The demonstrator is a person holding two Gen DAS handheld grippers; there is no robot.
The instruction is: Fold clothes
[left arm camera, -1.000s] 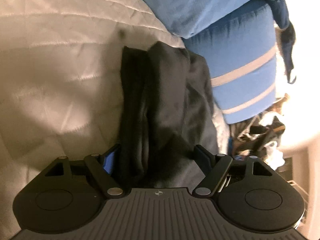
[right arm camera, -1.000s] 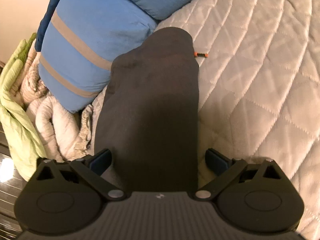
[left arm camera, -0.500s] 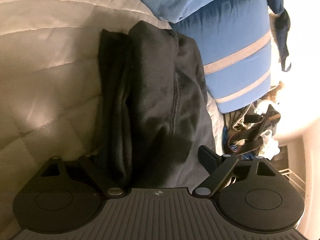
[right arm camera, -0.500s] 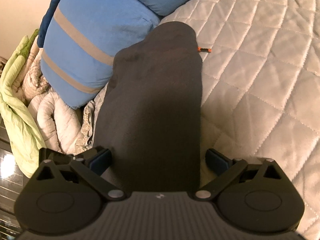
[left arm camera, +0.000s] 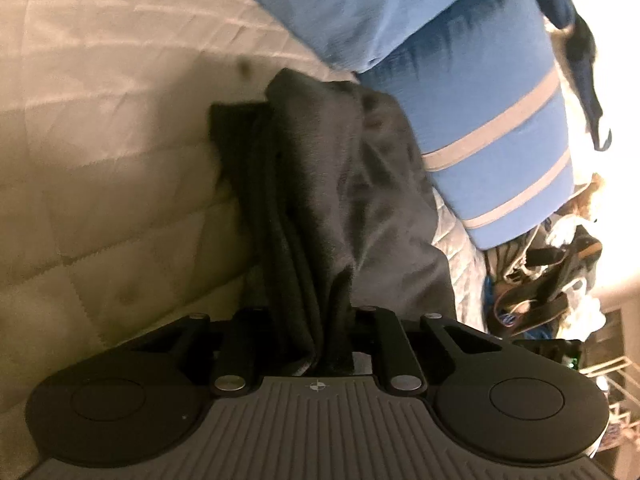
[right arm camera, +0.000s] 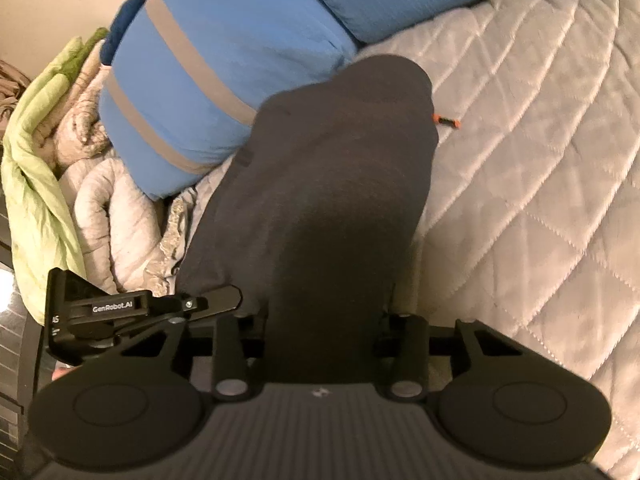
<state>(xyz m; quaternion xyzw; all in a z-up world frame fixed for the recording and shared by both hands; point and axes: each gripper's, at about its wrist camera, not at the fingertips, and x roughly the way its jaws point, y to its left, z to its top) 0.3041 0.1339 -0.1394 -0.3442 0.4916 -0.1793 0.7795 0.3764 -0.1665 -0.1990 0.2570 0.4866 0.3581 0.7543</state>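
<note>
Both tongs, spread 1 s ago, now pinch garment (left arm camera: 344, 184): left tongs (left arm camera: 320, 344) at bunched end, right tongs (right arm camera: 320, 344) on flat end. Garment lies mid-frame on bed (right arm camera: 520, 160), pillow (right arm camera: 192, 92) upper left.

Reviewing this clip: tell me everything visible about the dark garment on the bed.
The dark garment is charcoal-black, soft, matte knit-like fabric. From the right wrist it looks smooth with a rounded far end; from the left wrist, bunched in long folds. It lies lengthwise on the quilted bedspread, its side against the blue striped pillow. The left gripper and right gripper are both shut on its near end.
</note>
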